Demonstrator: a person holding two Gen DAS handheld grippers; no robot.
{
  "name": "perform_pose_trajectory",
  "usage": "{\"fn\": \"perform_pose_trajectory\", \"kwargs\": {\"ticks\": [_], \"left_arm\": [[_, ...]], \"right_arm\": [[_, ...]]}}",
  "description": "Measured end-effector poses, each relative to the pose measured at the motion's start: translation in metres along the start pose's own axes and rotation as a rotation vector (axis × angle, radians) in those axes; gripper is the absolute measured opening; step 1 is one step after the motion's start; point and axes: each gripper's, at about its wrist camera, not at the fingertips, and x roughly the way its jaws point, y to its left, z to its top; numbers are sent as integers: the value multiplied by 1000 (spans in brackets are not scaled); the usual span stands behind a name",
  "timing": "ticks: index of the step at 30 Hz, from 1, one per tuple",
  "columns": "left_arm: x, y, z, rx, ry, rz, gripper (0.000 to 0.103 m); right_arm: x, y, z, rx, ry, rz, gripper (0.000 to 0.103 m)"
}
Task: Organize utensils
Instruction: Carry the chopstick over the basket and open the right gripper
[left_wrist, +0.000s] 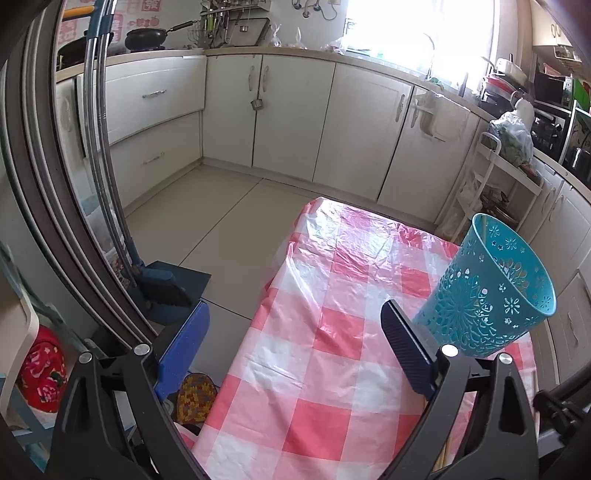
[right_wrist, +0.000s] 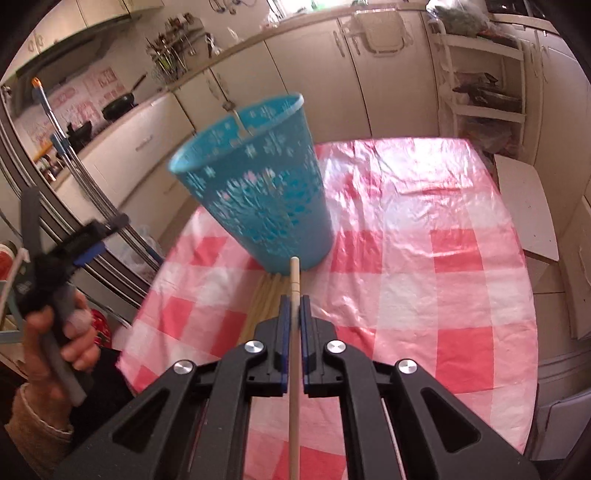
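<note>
One light, stiff, slick chopstick (right_wrist: 294, 291) sits clamped mid-shaft in my right jaws (right_wrist: 294, 306); my left jaws (left_wrist: 295, 325) gape empty.

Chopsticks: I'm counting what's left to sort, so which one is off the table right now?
The single chopstick clamped between the right gripper's pads, pointing toward the blue basket. The other chopsticks lie flat together on the checked tablecloth beside it.

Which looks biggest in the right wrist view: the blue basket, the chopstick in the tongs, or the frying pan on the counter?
1. Blue basket.
2. Chopstick: longer in the picture than the basket but thin, and very near the camera, so its rank is unsure.
3. Frying pan: far off.
</note>
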Motion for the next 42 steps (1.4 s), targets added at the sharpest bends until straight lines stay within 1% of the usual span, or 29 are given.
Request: {"fn": "perform_pose_trajectory", "kwargs": {"ticks": [2, 4, 8, 10, 13, 15, 17, 19, 21, 23, 28, 31, 35, 40, 41, 42], "left_arm": [[0, -1, -1, 1, 1, 4, 90], [0, -1, -1, 2, -2, 7, 90], [0, -1, -2, 7, -6, 14, 90], [0, 0, -2, 4, -2, 12, 90], [1, 2, 0, -5, 1, 7, 90], [2, 4, 0, -13, 3, 5, 90], [4, 4, 1, -14, 6, 9, 90], [7, 5, 1, -17, 10, 13, 90], [8, 6, 1, -22, 14, 14, 90], [9, 7, 1, -27, 15, 10, 90], [10, 8, 1, -37, 18, 3, 90], [10, 8, 1, -35, 15, 7, 90], [11, 10, -1, -43, 19, 12, 90], [11, 12, -2, -50, 21, 19, 90], [11, 12, -2, -50, 21, 20, 90], [11, 12, -2, -50, 21, 21, 90]], "right_arm": [[-18, 11, 19, -5, -74, 42, 6], [-31, 32, 39, -21, -159, 80, 6], [-41, 66, 86, -80, -327, 90, 6], [-37, 78, 110, -102, -415, 64, 6], [-22, 87, 141, -98, -529, -12, 6], [-11, 84, 154, -64, -582, -64, 6], [0, 76, 160, -36, -620, -116, 6], [13, 68, 159, -14, -623, -160, 6], [24, 63, 158, 9, -593, -182, 6], [31, 63, 152, 2, -566, -201, 6], [41, 78, 124, -111, -519, -235, 6], [49, 80, 109, -158, -499, -252, 6], [45, 78, 93, -183, -480, -261, 6], [17, 77, 71, -201, -490, -252, 8], [12, 78, 67, -206, -491, -251, 13], [5, 77, 62, -211, -495, -252, 20]]}}
